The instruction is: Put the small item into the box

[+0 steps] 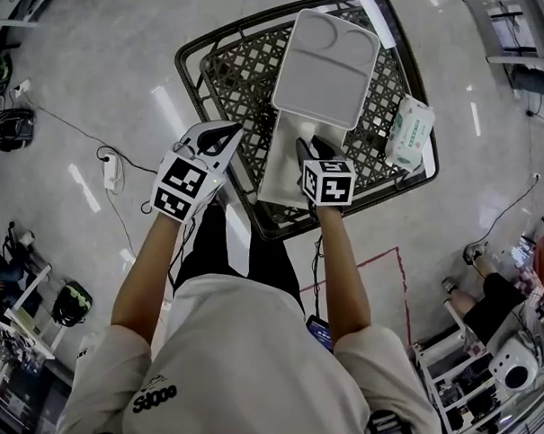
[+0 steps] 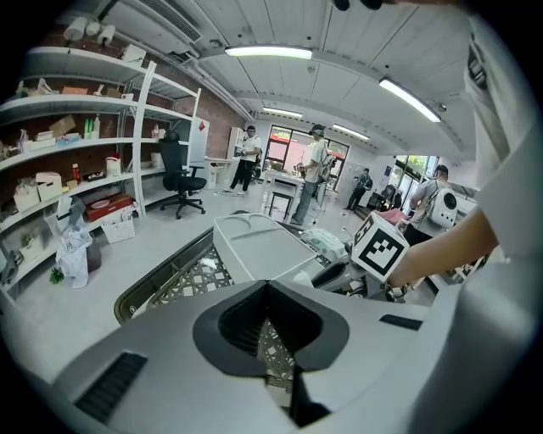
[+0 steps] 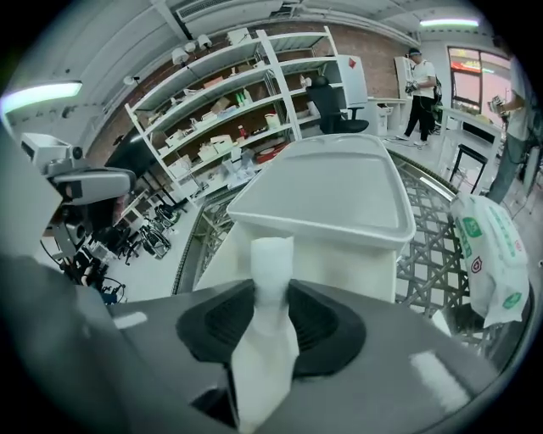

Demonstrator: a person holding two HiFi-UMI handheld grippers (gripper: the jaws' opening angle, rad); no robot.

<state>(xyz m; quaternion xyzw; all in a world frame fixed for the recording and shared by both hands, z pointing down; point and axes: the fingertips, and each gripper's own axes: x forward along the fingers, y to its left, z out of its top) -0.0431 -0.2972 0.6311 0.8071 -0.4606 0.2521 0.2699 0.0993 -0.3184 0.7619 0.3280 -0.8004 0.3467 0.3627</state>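
A small white item (image 3: 270,339) sticks up between the pads of my right gripper (image 3: 271,297), which is shut on it. In the head view that right gripper (image 1: 307,152) hangs over the near right part of the white box (image 1: 283,171). The box stands in a black lattice basket (image 1: 234,78). Its white lid (image 1: 327,65), a tray with moulded compartments, lies tilted across the box's far end. The box wall (image 3: 348,264) is just ahead of the held item. My left gripper (image 1: 220,136) is shut with nothing in it, at the basket's left rim (image 2: 170,284).
A pack of wet wipes (image 1: 410,129) lies at the basket's right side. Cables and a power adapter (image 1: 112,171) lie on the floor to the left. Red tape (image 1: 382,256) marks the floor. A seated person (image 1: 492,305) is at the right. Shelves (image 2: 76,169) and standing people (image 2: 314,174) are further off.
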